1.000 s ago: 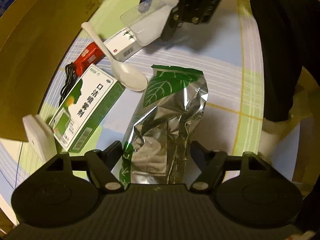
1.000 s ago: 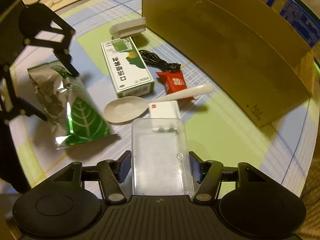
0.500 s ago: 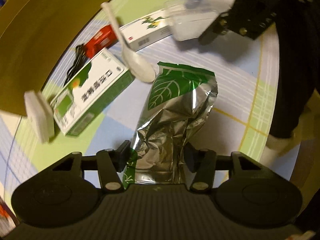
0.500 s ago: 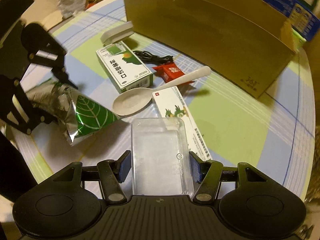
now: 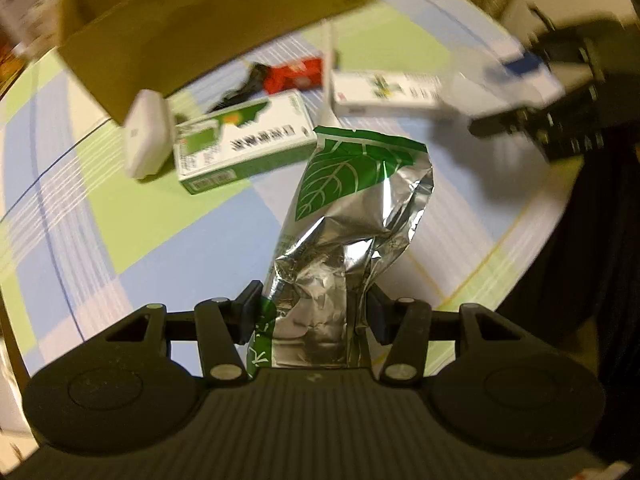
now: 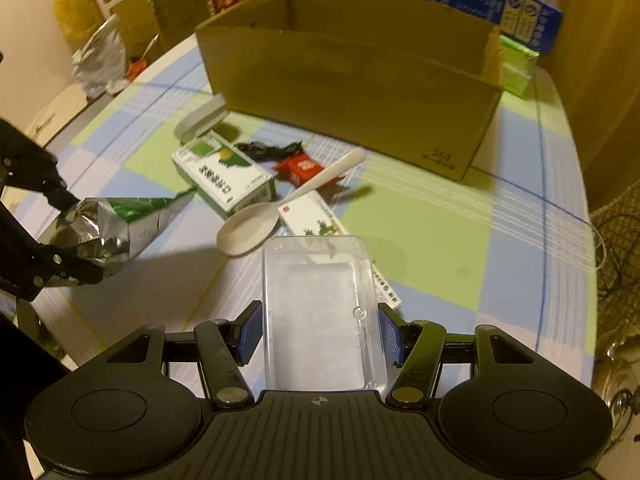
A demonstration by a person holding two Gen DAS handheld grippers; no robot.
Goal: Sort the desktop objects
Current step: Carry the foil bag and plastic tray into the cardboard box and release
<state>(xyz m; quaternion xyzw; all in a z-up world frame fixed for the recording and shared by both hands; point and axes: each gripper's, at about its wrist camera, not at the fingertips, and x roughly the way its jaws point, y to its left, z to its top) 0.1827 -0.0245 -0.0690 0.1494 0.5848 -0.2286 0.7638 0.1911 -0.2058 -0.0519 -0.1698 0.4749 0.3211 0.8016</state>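
A silver foil bag [image 5: 340, 216] with a green leaf print hangs off the checked tablecloth, and my left gripper [image 5: 316, 312] is shut on its lower end. From the right wrist view the bag [image 6: 108, 228] juts out of the left gripper [image 6: 70, 236] at the left edge. My right gripper [image 6: 320, 332] is shut on a clear plastic box [image 6: 316, 300], held above the table. A brown cardboard box [image 6: 352, 92] stands open at the back of the table.
On the cloth lie a green medicine box [image 6: 224, 176], a white spoon [image 6: 256, 224], a white medicine box [image 6: 316, 216], a red packet [image 6: 302, 168], a black cable [image 6: 264, 148] and a small white case [image 6: 200, 120]. More boxes and bags crowd the space behind the table.
My left gripper closed on the foil bag, rolled and raised it off the cloth. My right gripper carried the clear box up and back, uncovering the white medicine box.
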